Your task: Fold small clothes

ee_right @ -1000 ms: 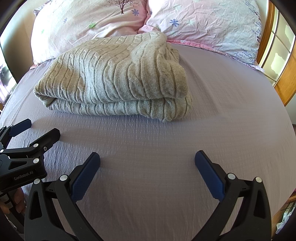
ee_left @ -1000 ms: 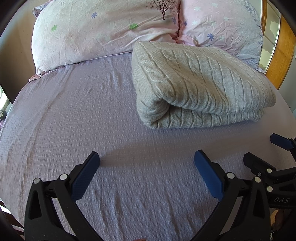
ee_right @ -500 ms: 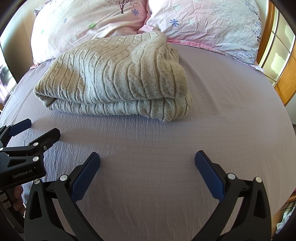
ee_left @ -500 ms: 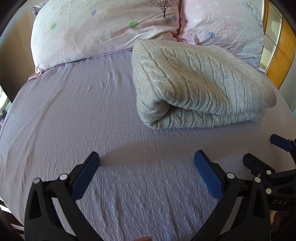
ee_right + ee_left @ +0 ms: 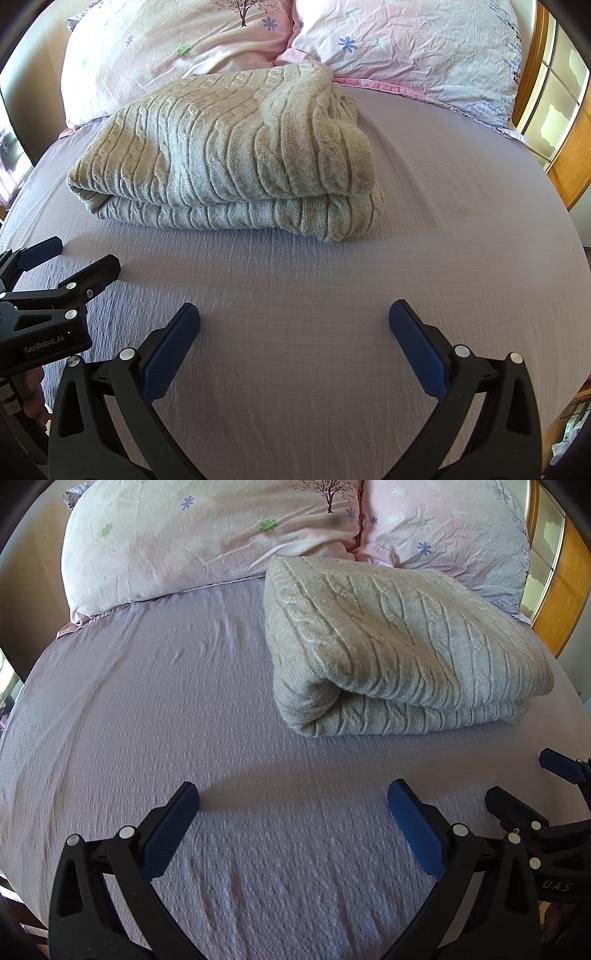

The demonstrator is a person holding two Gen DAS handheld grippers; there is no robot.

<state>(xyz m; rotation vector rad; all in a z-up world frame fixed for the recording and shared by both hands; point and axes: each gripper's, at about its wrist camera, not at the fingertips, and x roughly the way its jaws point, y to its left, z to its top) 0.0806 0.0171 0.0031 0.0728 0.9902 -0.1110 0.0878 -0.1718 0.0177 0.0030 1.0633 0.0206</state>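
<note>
A grey cable-knit sweater (image 5: 399,646) lies folded in a thick bundle on the lilac bed sheet (image 5: 147,720), near the pillows; it also shows in the right wrist view (image 5: 229,162). My left gripper (image 5: 291,812) is open and empty, above bare sheet short of the sweater's left end. My right gripper (image 5: 293,332) is open and empty, above bare sheet in front of the sweater's right end. Each gripper shows in the other's view: the right gripper (image 5: 524,786) at the right edge, the left gripper (image 5: 70,258) at the left edge.
Two pink floral pillows (image 5: 207,535) (image 5: 424,48) lie against the head of the bed behind the sweater. A wooden frame with glass panes (image 5: 554,110) stands at the right. The bed's right edge (image 5: 576,369) drops off near my right gripper.
Both grippers have edged slightly away from the sweater, which sits a little lower in the left view. Nothing was grasped or released; the sweater has not moved.
</note>
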